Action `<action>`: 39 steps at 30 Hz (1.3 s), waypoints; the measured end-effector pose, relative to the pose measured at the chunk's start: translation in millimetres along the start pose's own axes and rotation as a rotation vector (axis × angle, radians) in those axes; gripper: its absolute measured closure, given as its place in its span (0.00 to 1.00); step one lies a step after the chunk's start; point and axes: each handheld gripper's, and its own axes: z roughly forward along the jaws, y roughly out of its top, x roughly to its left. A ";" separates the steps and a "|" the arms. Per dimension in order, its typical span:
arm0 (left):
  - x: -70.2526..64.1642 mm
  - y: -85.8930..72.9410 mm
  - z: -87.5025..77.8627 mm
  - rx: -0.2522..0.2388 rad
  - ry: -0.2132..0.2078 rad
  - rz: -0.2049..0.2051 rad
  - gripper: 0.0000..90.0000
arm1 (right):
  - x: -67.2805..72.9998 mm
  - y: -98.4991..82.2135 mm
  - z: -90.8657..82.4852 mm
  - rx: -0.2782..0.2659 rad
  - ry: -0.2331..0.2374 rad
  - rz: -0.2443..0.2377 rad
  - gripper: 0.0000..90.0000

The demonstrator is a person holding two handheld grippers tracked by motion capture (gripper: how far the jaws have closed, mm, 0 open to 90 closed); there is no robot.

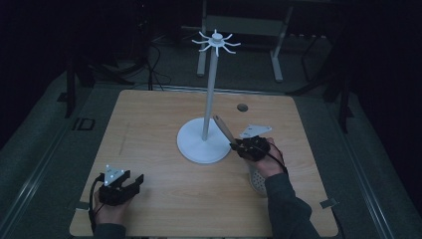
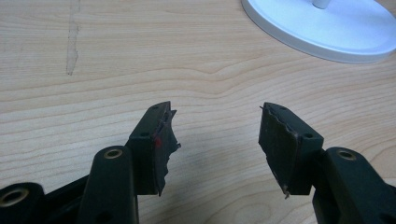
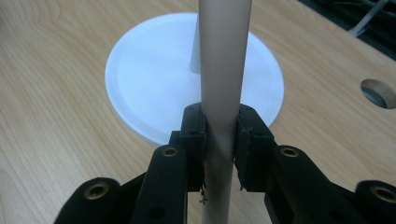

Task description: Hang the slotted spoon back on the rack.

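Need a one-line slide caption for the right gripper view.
Right gripper clamps a pale wooden handle above the white stand base on the wooden table.

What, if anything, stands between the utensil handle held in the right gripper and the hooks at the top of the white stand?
Nothing visible does. The right gripper is shut on the wooden handle, which points up and left beside the pole. The hooks sit high above with open air between. The left gripper rests open, well away, near the table's front-left corner.
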 end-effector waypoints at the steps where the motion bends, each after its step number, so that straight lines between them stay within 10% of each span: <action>1: -0.1 0.0 0.1 0.000 0.000 -0.001 0.50 | -0.4 0.2 -1.1 -0.008 -0.002 0.003 0.83; 39: -0.7 0.0 0.6 0.000 -0.004 0.001 0.50 | 1.7 21.7 -30.0 -0.272 -0.018 0.028 0.83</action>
